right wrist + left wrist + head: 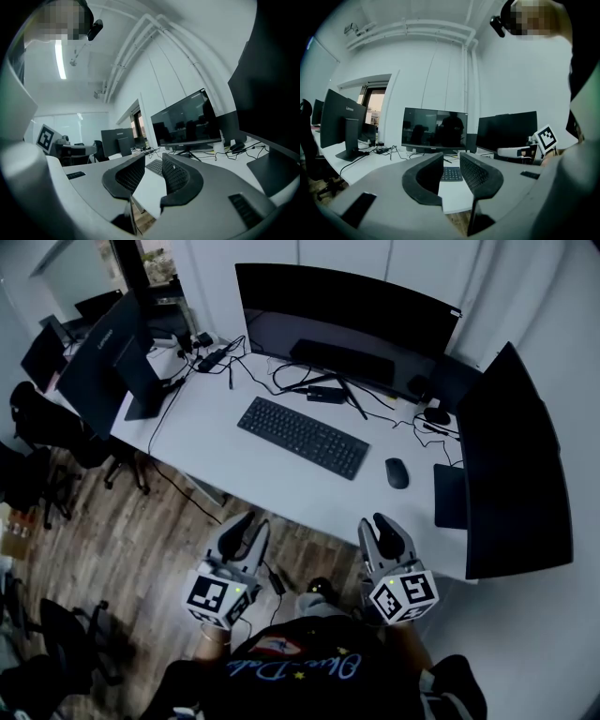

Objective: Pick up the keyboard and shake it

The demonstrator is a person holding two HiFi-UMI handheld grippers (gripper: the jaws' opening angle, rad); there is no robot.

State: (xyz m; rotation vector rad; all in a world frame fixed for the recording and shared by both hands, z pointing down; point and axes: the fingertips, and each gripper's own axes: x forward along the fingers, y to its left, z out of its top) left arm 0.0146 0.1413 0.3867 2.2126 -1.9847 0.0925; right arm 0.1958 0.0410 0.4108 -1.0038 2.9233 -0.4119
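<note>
my left gripper [451, 165] has its jaws part-way open with nothing in the gap; past them i see only the desk edge and a slice of the keyboard [451, 174] well beyond; my right gripper [153, 172] reads alike: jaws moderately apart, empty, the keyboard's end small and far off between them. in the head view both grippers sit low in the frame, one at lower centre-left and one at lower centre-right, short of the near edge of the white desk [234, 479] and over the wood floor; the keyboard lies flat mid-frame, slanting from upper left to lower right, in front of the big monitor [347, 320], with a mouse [397, 472] near its lower-right end. i judge this to be the approach. to do it well i'd bring each gripper to one short end, open wide enough for the keyboard's thickness, close on both ends together, and stay clear of the mouse and the cables [309, 381] behind it; whether the keyboard is corded i cannot tell.
</note>
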